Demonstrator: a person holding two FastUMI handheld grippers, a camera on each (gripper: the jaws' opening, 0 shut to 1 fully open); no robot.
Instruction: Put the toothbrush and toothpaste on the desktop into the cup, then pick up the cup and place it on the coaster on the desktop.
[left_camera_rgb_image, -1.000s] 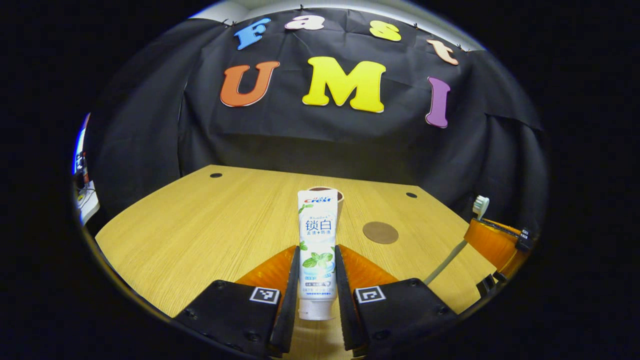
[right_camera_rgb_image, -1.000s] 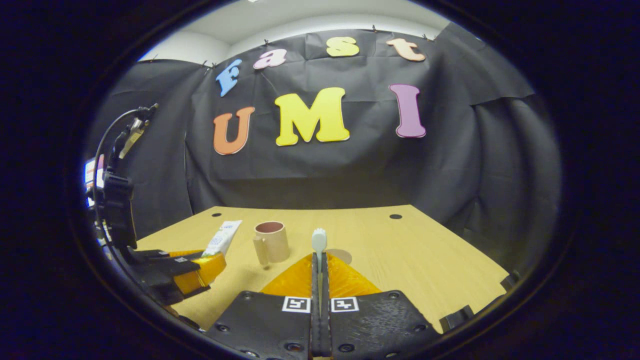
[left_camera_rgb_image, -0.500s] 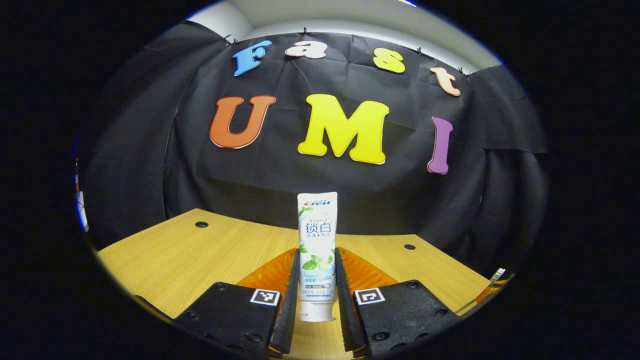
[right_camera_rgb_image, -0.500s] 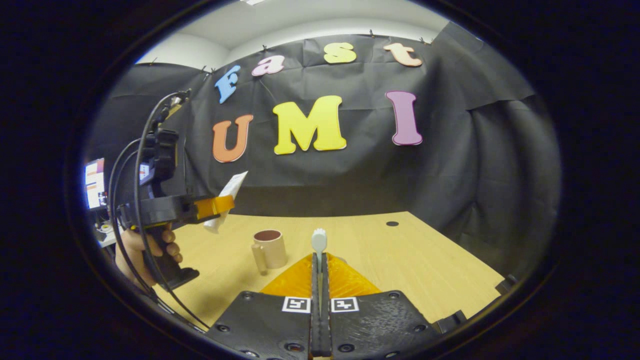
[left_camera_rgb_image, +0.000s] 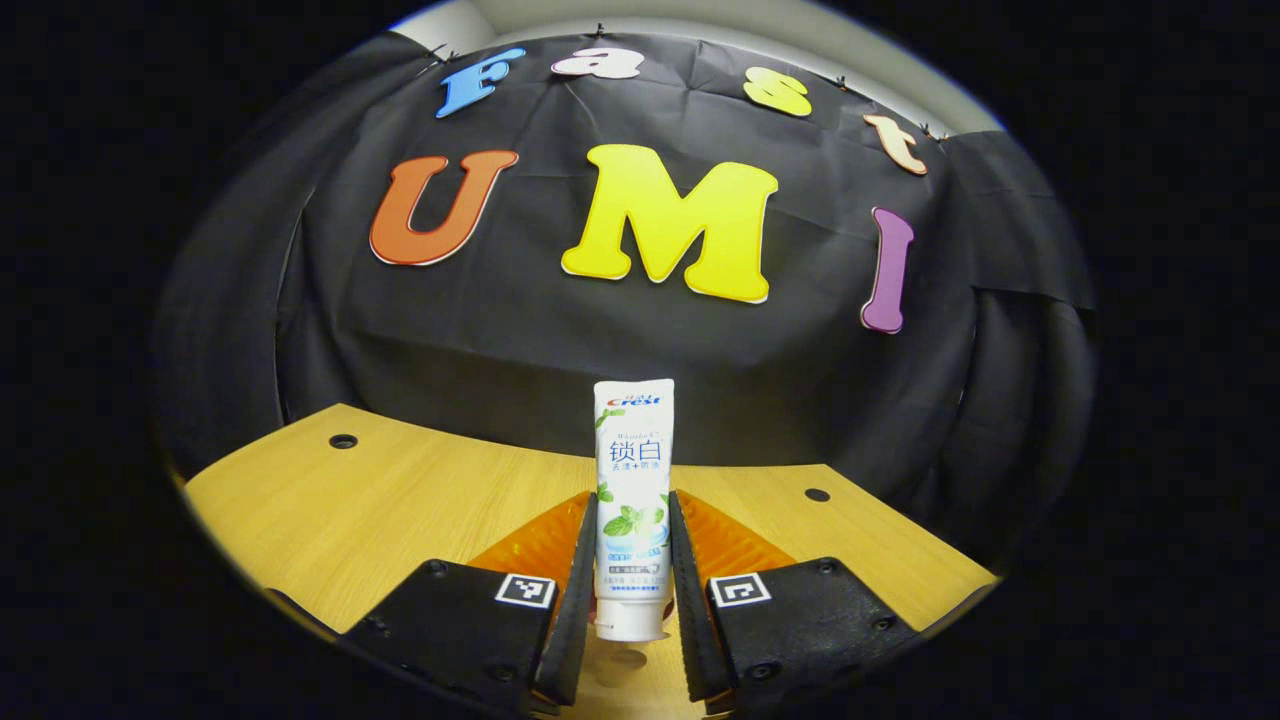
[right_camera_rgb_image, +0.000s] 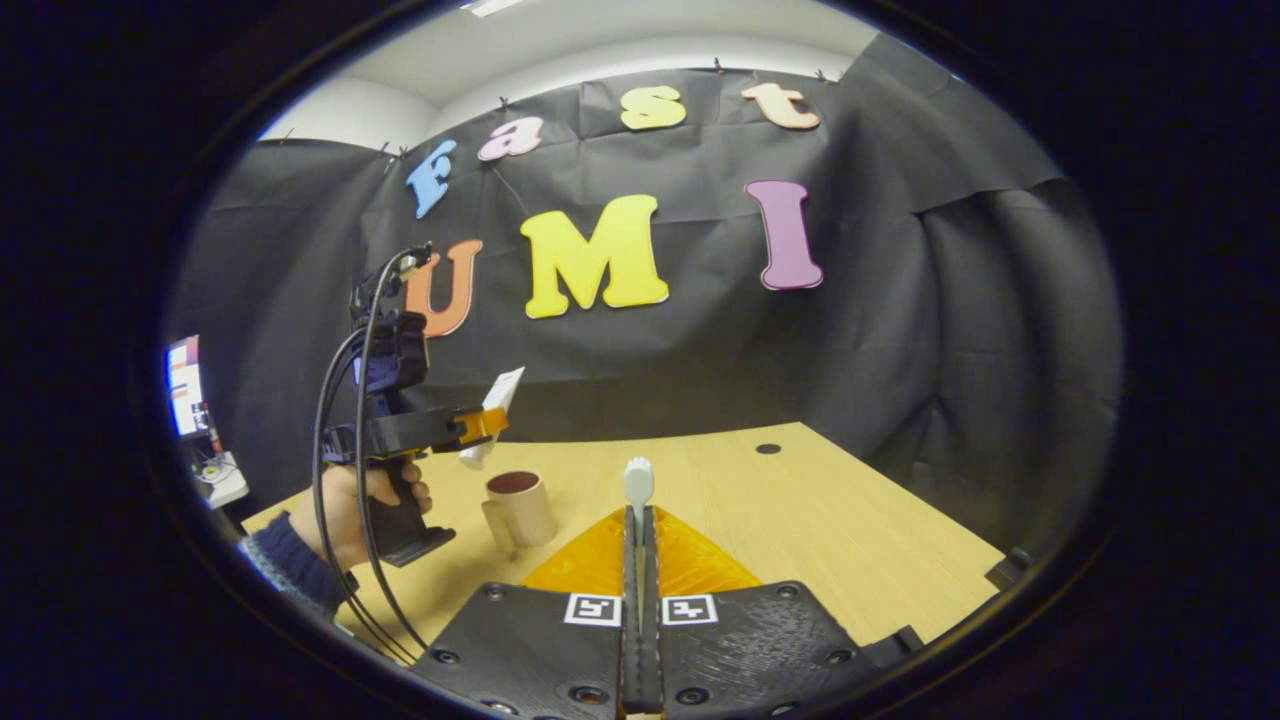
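In the left gripper view, the left tool (left_camera_rgb_image: 632, 560) was clamped on the toothpaste (left_camera_rgb_image: 633, 500), both fingers pressed against the tube's sides, cap end nearest the camera and the flat crimped end pointing up and away toward the black cloth wall (left_camera_rgb_image: 500, 330). The tube hung clear above the desk (left_camera_rgb_image: 400, 490), whose far edge carried two small dark holes. In the right gripper view, the right tool (right_camera_rgb_image: 640, 560) was closed almost completely on the toothbrush (right_camera_rgb_image: 638, 490), the thin handle pinched between both fingers and the bristled head standing upright just beyond the fingertips. Beyond it and to the left in that view, the cup (right_camera_rgb_image: 520, 508) stood upright on the desk (right_camera_rgb_image: 820, 520), its mouth open and its handle turned toward the camera. The left tool (right_camera_rgb_image: 480, 425) appeared above the cup and slightly to its left, held level by a hand (right_camera_rgb_image: 365, 500) in a dark sleeve, with cables looping down from its body. The toothpaste (right_camera_rgb_image: 492, 415) stuck out tilted from those fingers, its lower end poised just above the cup's rim and not yet inside. A lit screen (right_camera_rgb_image: 185, 385) glowed at the far left edge.
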